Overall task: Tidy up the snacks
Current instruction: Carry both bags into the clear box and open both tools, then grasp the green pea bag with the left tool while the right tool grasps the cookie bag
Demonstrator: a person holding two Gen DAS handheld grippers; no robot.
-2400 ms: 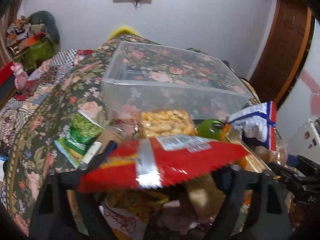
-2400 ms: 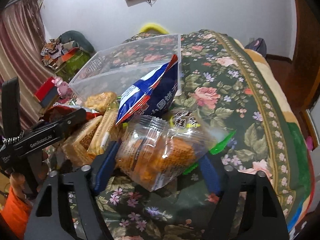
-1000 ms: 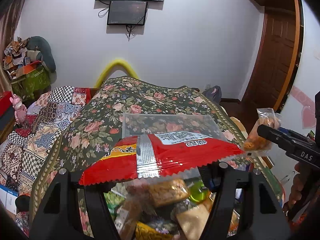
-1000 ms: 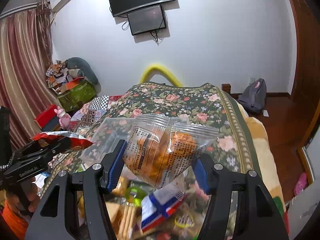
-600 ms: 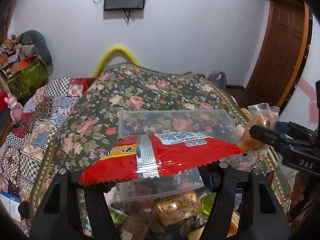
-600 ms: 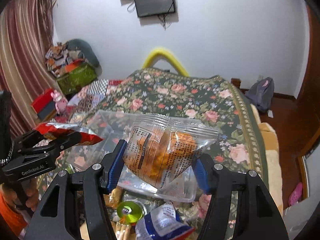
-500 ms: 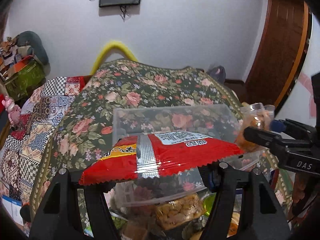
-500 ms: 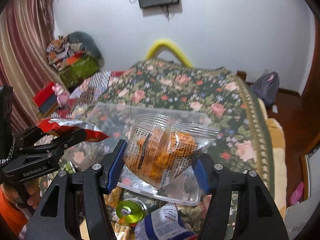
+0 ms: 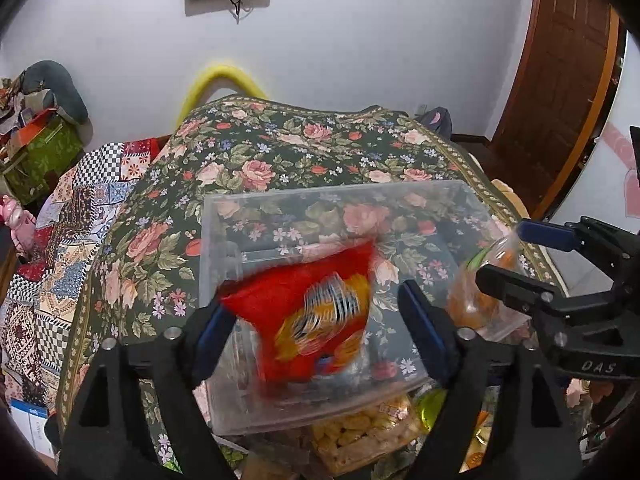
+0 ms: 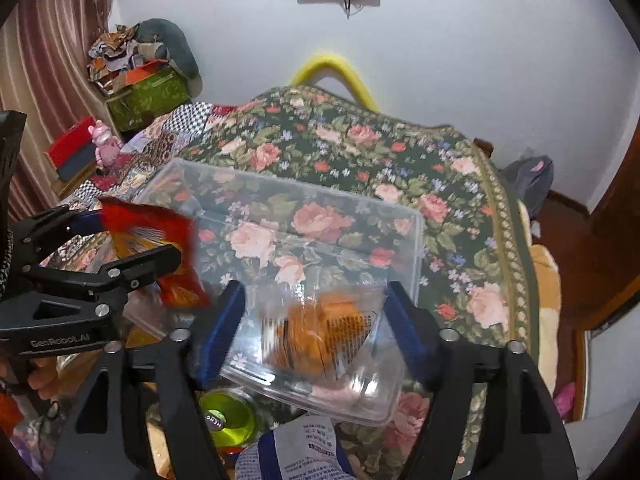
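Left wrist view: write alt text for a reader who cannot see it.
A blurred red snack packet drops between the opening left gripper into a clear plastic box on a floral bedspread. At right, the other gripper releases a clear bag of orange snacks.

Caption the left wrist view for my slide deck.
Left gripper opening, red snack packet dropping blurred into clear plastic bin.

A clear, smooth plastic bin (image 9: 224, 216) is seen on a matt floral woven bedspread (image 9: 280, 152). Inside the bin, a glossy red foil packet (image 9: 304, 320) and a transparent crinkled film packet (image 10: 320, 332) are shown. Beyond the bin, a varnished wooden door (image 9: 560, 80) is seen.
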